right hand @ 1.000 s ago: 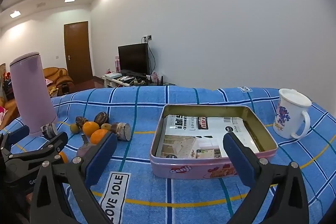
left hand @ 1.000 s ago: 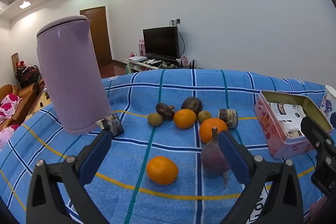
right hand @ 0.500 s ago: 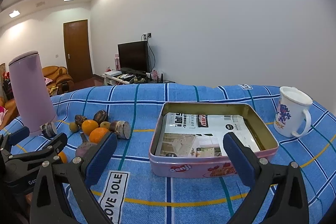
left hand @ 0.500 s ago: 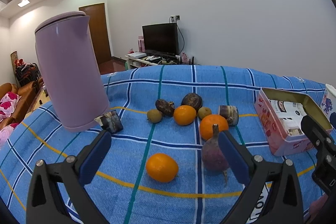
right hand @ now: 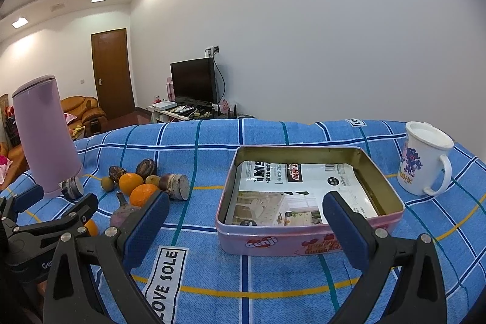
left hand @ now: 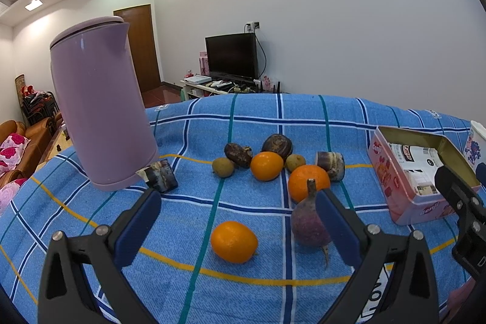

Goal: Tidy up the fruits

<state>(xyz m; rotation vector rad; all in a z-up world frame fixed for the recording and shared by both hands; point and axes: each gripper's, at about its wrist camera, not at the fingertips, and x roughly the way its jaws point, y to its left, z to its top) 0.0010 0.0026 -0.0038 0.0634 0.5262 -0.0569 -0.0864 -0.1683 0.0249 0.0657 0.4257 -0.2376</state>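
Radish [left hand: 309, 222] sits half hidden behind the released left gripper [left hand: 235, 228]; right gripper [right hand: 244, 222], also released, hovers near the tin [right hand: 303, 242], bare cloth [right hand: 273, 287] nearest.

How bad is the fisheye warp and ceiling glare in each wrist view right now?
Left wrist view: the kettle leans from edge warp; the orange in front is sharp and evenly lit. Right wrist view: ceiling lights bloom on the wall, yet the tin and mug stay crisp, with no blur.
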